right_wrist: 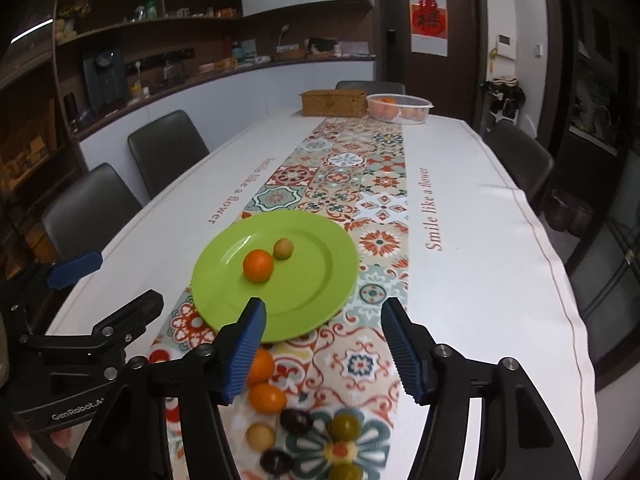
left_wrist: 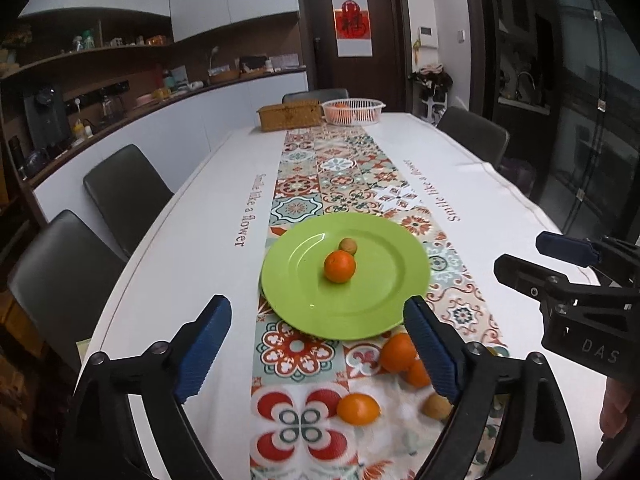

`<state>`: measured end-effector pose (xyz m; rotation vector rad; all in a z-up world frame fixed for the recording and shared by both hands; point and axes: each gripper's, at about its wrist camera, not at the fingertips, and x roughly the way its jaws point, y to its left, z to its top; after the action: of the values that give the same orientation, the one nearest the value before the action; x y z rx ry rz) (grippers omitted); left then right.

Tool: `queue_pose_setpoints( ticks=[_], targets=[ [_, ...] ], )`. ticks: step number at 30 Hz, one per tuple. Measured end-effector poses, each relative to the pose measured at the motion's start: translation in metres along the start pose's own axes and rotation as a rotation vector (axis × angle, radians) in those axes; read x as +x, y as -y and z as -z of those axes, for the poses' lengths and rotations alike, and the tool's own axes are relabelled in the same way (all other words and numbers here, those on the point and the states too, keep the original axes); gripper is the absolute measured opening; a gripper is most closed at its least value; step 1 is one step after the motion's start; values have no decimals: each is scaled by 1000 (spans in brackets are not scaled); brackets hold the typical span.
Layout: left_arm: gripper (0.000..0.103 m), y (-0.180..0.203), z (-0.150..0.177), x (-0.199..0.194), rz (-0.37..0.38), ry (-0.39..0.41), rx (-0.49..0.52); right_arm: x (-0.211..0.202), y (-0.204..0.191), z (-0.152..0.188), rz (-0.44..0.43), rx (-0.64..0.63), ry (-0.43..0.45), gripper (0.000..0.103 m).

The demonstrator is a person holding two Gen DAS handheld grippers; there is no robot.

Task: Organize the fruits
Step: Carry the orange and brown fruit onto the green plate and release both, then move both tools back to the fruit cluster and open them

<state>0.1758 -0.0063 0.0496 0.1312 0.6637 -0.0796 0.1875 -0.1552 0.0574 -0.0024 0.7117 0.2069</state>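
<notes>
A green plate (left_wrist: pixel 380 304) (right_wrist: pixel 320 280) lies on the patterned runner. On it sit an orange (left_wrist: pixel 339 266) (right_wrist: pixel 258 265) and a small tan fruit (left_wrist: pixel 347 246) (right_wrist: pixel 283 248), touching. Loose fruit lies on the runner in front of the plate: oranges (left_wrist: pixel 358 409) (right_wrist: pixel 267 398), a tan fruit (left_wrist: pixel 437 407) (right_wrist: pixel 260 435), dark fruits (right_wrist: pixel 296 420) and green fruits (right_wrist: pixel 345 426). My left gripper (left_wrist: pixel 318 346) is open and empty, above the plate's near edge. My right gripper (right_wrist: pixel 323 352) is open and empty, above the loose fruit. Each gripper shows at the side of the other's view.
A woven box (left_wrist: pixel 289 115) (right_wrist: pixel 334 103) and a white basket (left_wrist: pixel 353 111) (right_wrist: pixel 400 108) holding oranges stand at the table's far end. Dark chairs (left_wrist: pixel 124 196) (right_wrist: pixel 166 152) line both sides. The table's near edge lies just below the grippers.
</notes>
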Motion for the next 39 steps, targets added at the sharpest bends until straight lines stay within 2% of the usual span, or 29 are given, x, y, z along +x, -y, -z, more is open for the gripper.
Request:
queue_pose_setpoints(
  ticks=[5,7,13,24,39],
  targets=[
    [94,7,11,-28,-17,36,6,-30,-1,15,19,3,39,62],
    [94,8,17,-36,-25,41,11,-41,-2,21,24,8,53,68],
    [95,3,33,-56,-50,55,1,-58,-8,37,41,5,68,68],
    [96,-10,66,-57,-36,27,-8,-52,-31,76,30,-23,-11,68],
    [95,-17,100,-25,27,-45,2,-15,-50,107,-27,-63,-144,67]
  ],
)
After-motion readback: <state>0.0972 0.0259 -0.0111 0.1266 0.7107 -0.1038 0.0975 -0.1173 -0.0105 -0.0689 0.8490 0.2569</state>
